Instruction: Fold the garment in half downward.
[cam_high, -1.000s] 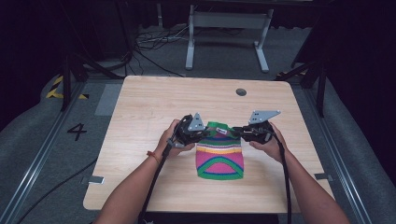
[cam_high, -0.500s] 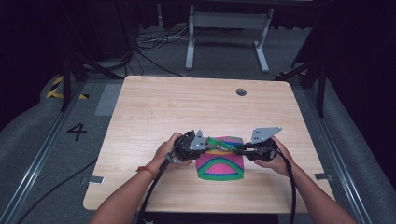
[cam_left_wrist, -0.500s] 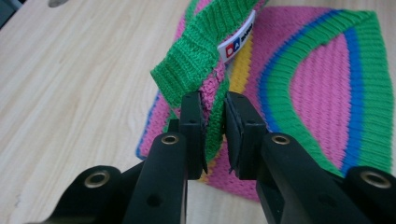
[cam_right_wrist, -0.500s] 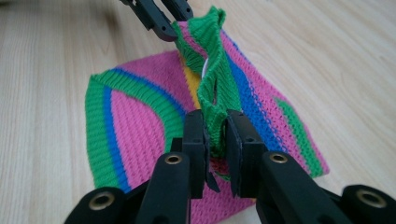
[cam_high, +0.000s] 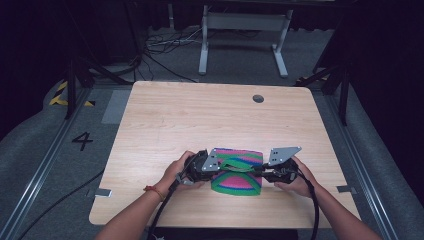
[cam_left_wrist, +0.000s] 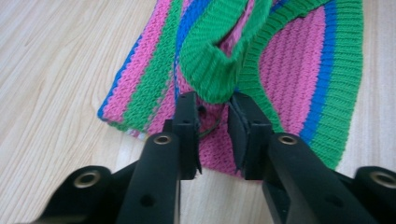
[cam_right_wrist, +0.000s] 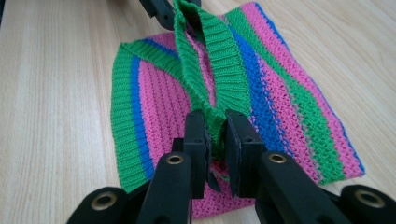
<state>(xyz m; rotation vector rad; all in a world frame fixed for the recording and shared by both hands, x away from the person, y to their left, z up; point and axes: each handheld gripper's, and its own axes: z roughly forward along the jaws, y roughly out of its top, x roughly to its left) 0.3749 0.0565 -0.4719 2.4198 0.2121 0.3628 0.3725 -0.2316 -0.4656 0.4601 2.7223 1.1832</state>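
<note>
A knitted garment (cam_high: 237, 175) lies mostly flat on the surface, toward its 6 o'clock edge and a little to the 3 o'clock side of centre. It is striped in pink, green and blue, with straight bands along its 12 o'clock part and curved bands arching over a pink middle nearer 6 o'clock. A green ribbed band (cam_left_wrist: 212, 56) is lifted off the fabric and stretched between 9 and 3 o'clock, folded over on itself, while the rest rests on the wood.
</note>
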